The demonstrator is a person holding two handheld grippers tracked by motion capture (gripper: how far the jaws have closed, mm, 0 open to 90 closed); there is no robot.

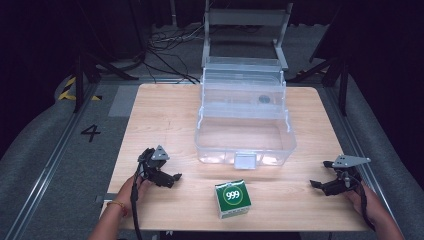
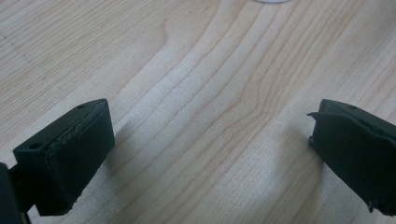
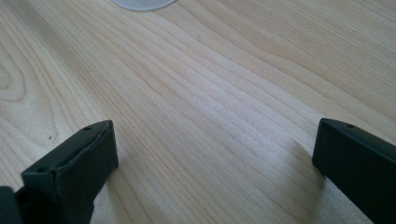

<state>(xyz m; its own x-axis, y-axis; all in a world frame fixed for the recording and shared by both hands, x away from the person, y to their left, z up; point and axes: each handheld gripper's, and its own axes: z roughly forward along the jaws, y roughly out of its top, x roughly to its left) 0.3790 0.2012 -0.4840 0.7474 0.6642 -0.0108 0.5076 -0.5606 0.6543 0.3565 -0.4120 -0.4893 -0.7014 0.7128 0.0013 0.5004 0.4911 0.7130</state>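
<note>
Desk (image 1: pixel 165 115) setup: clear plastic storage box (image 1: pixel 244 135) stands open at centre, toward 12 o'clock, its lid tipped up behind it. Lower bin looks empty; a small round dark thing sits higher up in the box, possibly in an upper tray, too small to identify.

Green carton (image 1: pixel 232 199) marked "999" lies on the desk at 6 o'clock of the box, just beside its front latch but apart from it. It rests flat and untouched.

Left gripper (image 1: pixel 170 178) sits at 9 o'clock of the carton, near it, not touching. In the left gripper view its fingers (image 2: pixel 65 158) are spread wide over bare wood, nothing between them.

Right gripper (image 1: pixel 320 186) sits at 3 o'clock of the carton, well apart. In the right gripper view its fingers (image 3: pixel 74 172) are likewise spread wide over bare wood, holding nothing.

Progress, as judged: box already open, so access is done. The carton is not yet picked up or moved. Remaining, as it appears: close in on the carton, grasp it, lift it over the front wall, set it into the bin, possibly shut the lid. Work reads as at its start.
</note>
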